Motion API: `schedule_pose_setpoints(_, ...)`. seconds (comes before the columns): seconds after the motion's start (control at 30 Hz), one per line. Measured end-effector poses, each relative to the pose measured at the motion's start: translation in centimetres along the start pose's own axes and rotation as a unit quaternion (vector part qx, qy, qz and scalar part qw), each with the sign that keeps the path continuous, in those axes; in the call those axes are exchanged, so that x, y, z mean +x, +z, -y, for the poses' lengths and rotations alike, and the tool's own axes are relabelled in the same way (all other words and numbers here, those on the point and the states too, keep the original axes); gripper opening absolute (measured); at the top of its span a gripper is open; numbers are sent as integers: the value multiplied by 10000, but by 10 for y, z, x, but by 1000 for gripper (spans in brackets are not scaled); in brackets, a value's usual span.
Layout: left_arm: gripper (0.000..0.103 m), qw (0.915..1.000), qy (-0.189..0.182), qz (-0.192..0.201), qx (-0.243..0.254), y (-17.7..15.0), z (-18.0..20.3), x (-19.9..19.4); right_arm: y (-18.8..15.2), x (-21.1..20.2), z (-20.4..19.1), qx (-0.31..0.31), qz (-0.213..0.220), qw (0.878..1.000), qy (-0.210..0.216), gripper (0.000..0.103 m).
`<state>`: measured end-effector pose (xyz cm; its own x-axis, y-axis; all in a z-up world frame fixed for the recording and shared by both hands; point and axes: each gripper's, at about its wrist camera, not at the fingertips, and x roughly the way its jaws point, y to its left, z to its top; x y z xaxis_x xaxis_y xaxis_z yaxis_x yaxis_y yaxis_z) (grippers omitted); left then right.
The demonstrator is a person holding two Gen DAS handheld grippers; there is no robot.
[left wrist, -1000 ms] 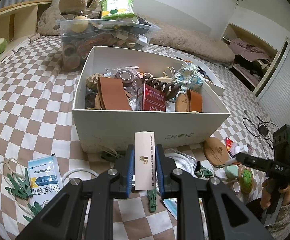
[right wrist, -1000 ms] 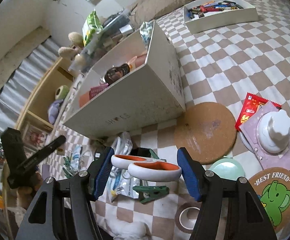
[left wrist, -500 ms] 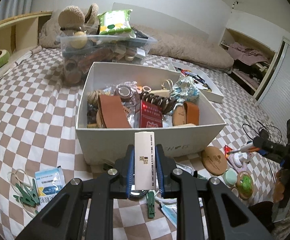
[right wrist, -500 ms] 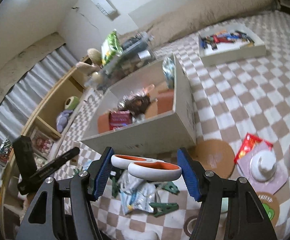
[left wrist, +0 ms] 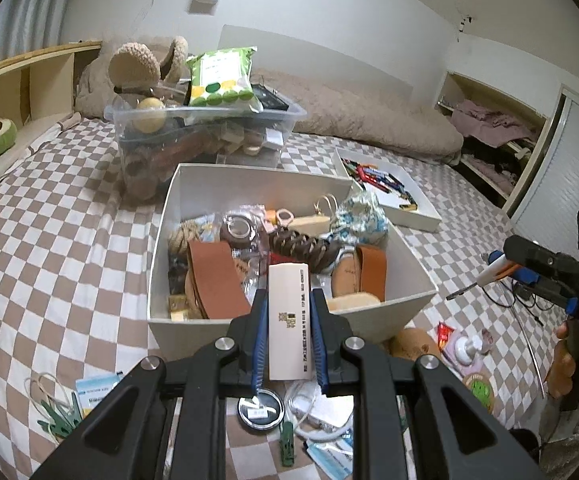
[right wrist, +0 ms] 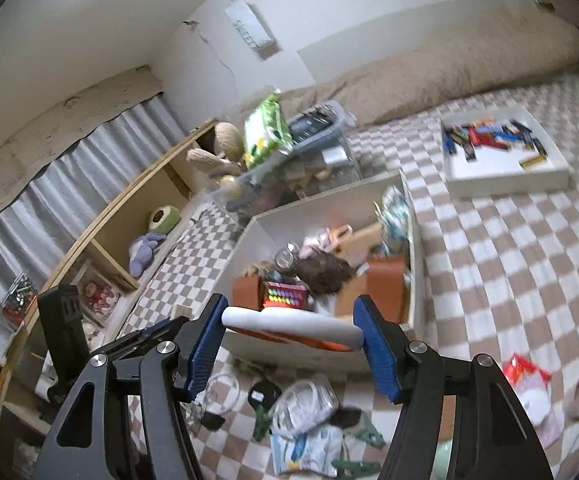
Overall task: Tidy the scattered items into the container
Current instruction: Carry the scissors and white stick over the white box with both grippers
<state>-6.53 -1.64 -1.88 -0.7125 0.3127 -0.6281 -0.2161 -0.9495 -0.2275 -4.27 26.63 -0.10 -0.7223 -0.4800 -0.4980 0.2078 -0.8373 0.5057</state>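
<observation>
My left gripper (left wrist: pixel 288 300) is shut on a slim cream box (left wrist: pixel 289 320) that stands upright between the blue pads. It hangs just before the front wall of the white shoe box (left wrist: pixel 257 188), which is full of several items. My right gripper (right wrist: pixel 291 322) is shut on white-and-orange scissors (right wrist: pixel 289 326) that lie crosswise between its pads, above the front wall of the same shoe box (right wrist: pixel 415 264). In the left wrist view the scissors (left wrist: pixel 493 266) show to the right of the box, blades pointing left.
Loose on the checked bedcover before the box lie green clothespins (left wrist: pixel 59 420), a round black tin (left wrist: pixel 260 410), packets (right wrist: pixel 305 404), a cork coaster (left wrist: pixel 411 344) and a pump bottle (left wrist: pixel 467 350). Behind stand a clear plastic bin (left wrist: pixel 205 136) and a white tray (right wrist: pixel 505 168). A wooden shelf (right wrist: pixel 129 216) runs along the left.
Both grippers have risen with their loads, so the shoe box's contents now show from above. The right gripper has also rolled, and the box sits more level in its view.
</observation>
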Motion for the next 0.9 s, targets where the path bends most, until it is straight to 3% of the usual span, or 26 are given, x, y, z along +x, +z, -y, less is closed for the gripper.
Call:
schedule_pose_setpoints(0.5,20,9995,-110,285,-64,48,15,16,40,27,-10,-95,140,9998,63,66)
schedule_pose_setpoints(0.9,20,9990,-178,57,-396,38,3,53,11,91,13,281,-711,9970,93,66)
